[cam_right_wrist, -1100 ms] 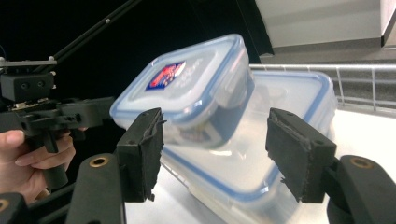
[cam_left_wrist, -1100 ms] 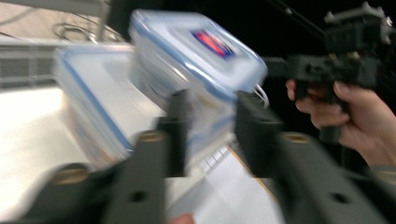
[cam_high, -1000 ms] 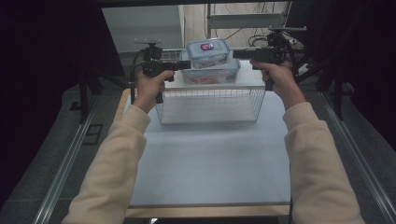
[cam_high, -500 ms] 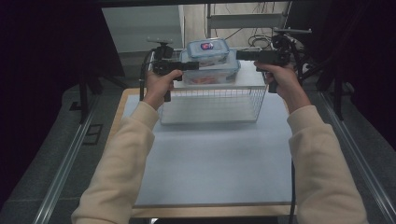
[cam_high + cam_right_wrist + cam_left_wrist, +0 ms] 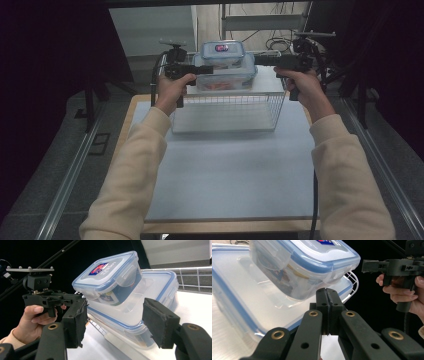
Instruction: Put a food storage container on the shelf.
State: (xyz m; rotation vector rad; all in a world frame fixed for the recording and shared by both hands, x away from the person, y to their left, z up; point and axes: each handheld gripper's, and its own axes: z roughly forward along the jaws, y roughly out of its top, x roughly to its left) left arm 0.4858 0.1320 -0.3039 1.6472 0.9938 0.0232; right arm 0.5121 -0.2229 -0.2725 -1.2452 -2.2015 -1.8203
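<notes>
Nearest the person, the pale counter (image 5: 230, 175) lies bare in front of the wire basket (image 5: 229, 111), which stands at the counter's far part, leaving a wide stretch of room on the near side. Both forearms in cream sleeves reach over that bare stretch to the basket's two ends. The left tongs (image 5: 209, 69) are clenched: in the left gripper view the two black jaws press flat together with nothing between them, their tips just below the small container (image 5: 304, 267) and in front of the rim of the large container (image 5: 249, 305); whether the tips touch that rim cannot be told. The right tongs (image 5: 260, 60) are released, the padded jaws standing wide apart in the right gripper view, with both containers seen through the gap and neither pad touching them. The large container (image 5: 225, 77), clear with a blue-edged lid, rests across the top of the basket, and the small container (image 5: 223, 52) sits stacked on its lid. Beyond the basket's far edge lie a grey floor, cables and dark stands.
</notes>
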